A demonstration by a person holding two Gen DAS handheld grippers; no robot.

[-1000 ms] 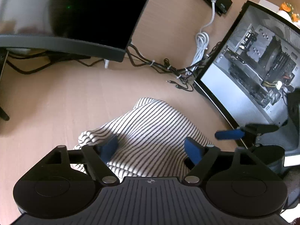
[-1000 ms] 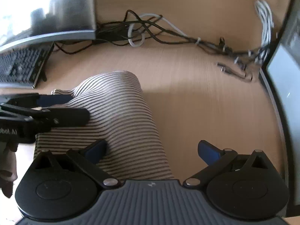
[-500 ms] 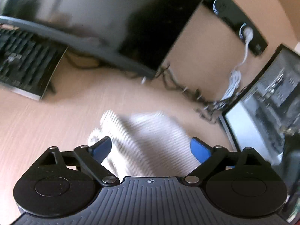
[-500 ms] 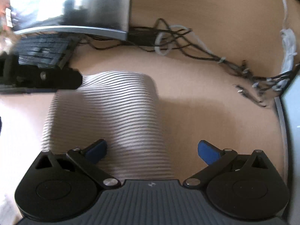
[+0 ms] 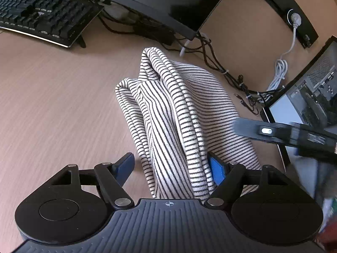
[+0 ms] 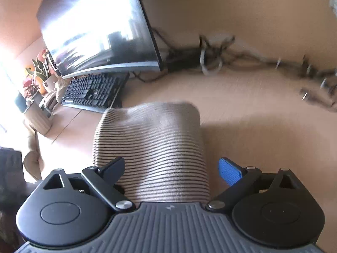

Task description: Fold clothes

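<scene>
A cream sweater with thin dark stripes (image 5: 179, 109) lies bunched in long folds on the wooden desk (image 5: 52, 105). My left gripper (image 5: 171, 164) straddles its near end and the jaws are closing. The right blue pad (image 5: 217, 170) touches the cloth, while the left pad (image 5: 126, 164) stands clear of it. My right gripper (image 6: 171, 166) straddles the sweater (image 6: 151, 139) from the other side, its jaws also closing. Its dark left finger (image 6: 113, 166) lies over the cloth and its blue right pad (image 6: 229, 170) is off it. One finger (image 5: 273, 131) of the right gripper reaches in from the right.
A black keyboard (image 5: 42, 14) and a curved monitor (image 5: 168, 4) stand at the back of the desk. Tangled cables (image 5: 221, 69) run to a power strip (image 5: 294, 16). A glass-sided computer case (image 5: 311, 97) stands on the right. Potted plants (image 6: 35, 78) sit at the far left.
Both wrist views have swung left, bringing the keyboard into sight. The sweater's folds now run between the left fingers, which have narrowed. The right fingers have narrowed slightly.
</scene>
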